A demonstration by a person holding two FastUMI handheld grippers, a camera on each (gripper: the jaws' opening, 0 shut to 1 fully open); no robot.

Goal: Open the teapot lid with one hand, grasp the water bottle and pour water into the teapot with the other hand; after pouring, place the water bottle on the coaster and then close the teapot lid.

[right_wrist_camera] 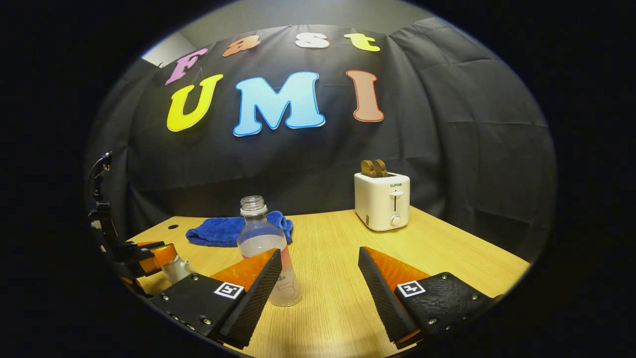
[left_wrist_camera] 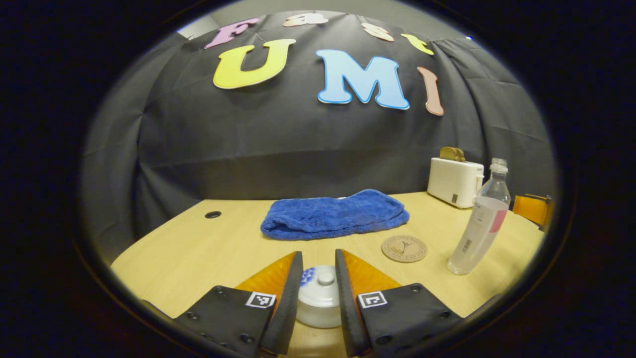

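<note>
While lid [left_wrist_camera: 320,284] sits on teapot [left_wrist_camera: 318,308], near front edge of tabletop [left_wrist_camera: 198,248], I've got L claw [left_wrist_camera: 318,268] straddling it, not clenched yet. R claw [right_wrist_camera: 318,278] spread wide, bottle [right_wrist_camera: 266,248] upright beside its finger, ungrasped. Coaster [left_wrist_camera: 404,248] bare. All steps left, I reckon: lift, pour, park, close.

Blue towel [left_wrist_camera: 335,214] (white toaster [right_wrist_camera: 382,201])
</note>
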